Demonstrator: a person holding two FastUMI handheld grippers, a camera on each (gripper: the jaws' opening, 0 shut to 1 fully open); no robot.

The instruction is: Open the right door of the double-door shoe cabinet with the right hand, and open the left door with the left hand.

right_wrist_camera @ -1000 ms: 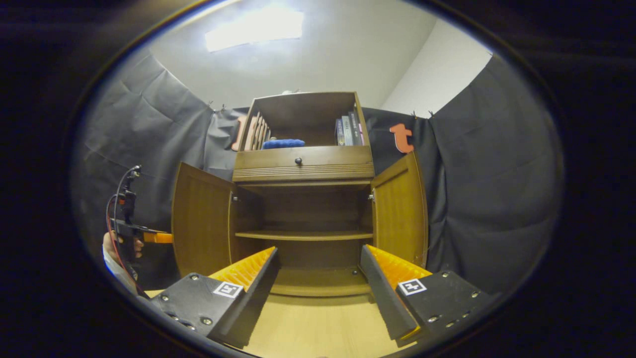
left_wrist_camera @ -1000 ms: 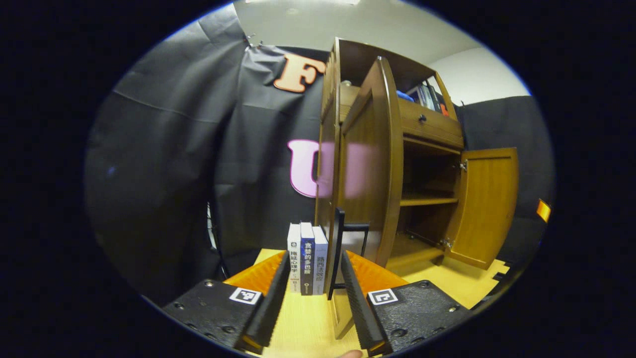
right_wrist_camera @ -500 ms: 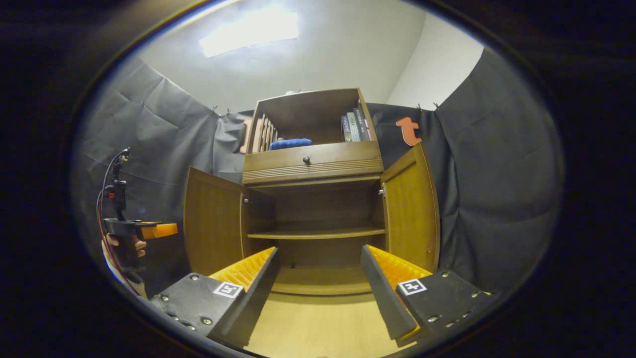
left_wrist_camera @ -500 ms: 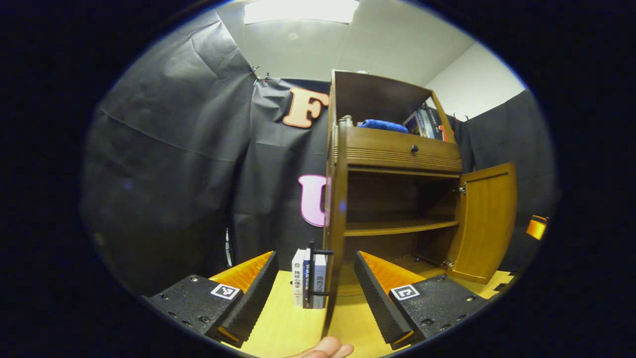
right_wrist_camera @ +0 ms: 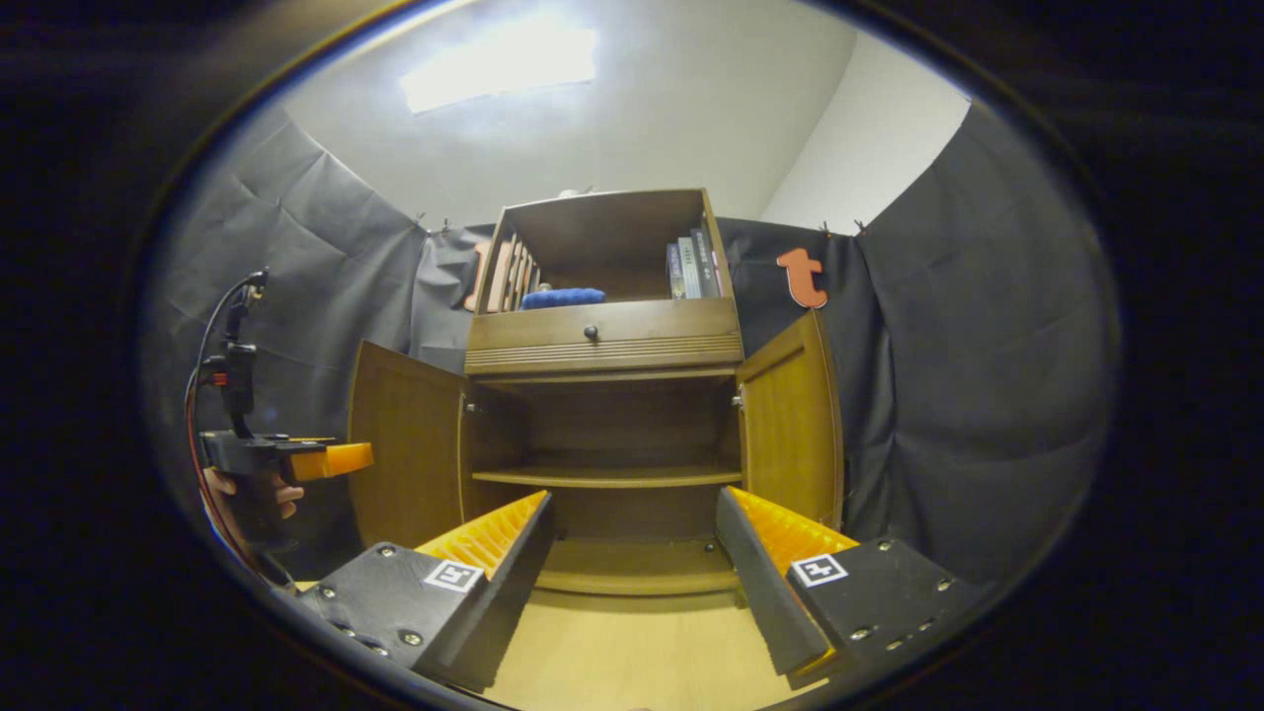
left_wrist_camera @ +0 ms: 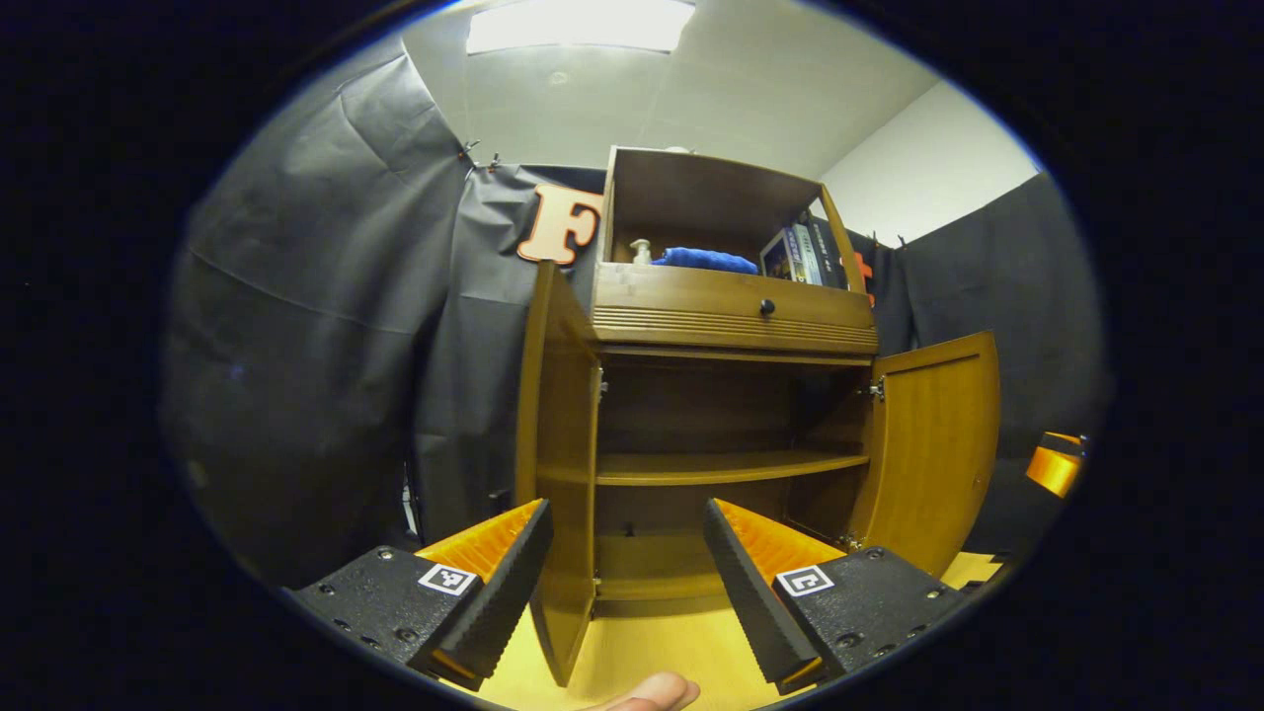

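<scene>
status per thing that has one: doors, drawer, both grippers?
left door: swung open
right door: swung open
drawer: shut, knob at its front
left gripper: open, holding nothing, in front of the cabinet
right gripper: open, holding nothing, facing the open compartment

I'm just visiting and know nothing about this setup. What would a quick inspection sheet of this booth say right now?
Surface: pale wooden floor, bare in front of the cabinet.
Job's things: brown wooden shoe cabinet; left door and right door both swung open; shelves inside bare.
Clutter: blue cloth and upright books in the top compartment.
Grippers: left gripper and right gripper, jaws open, holding nothing.
Cables: red and black wires on the left gripper.
Surroundings: black cloth wall, white ceiling light.
</scene>
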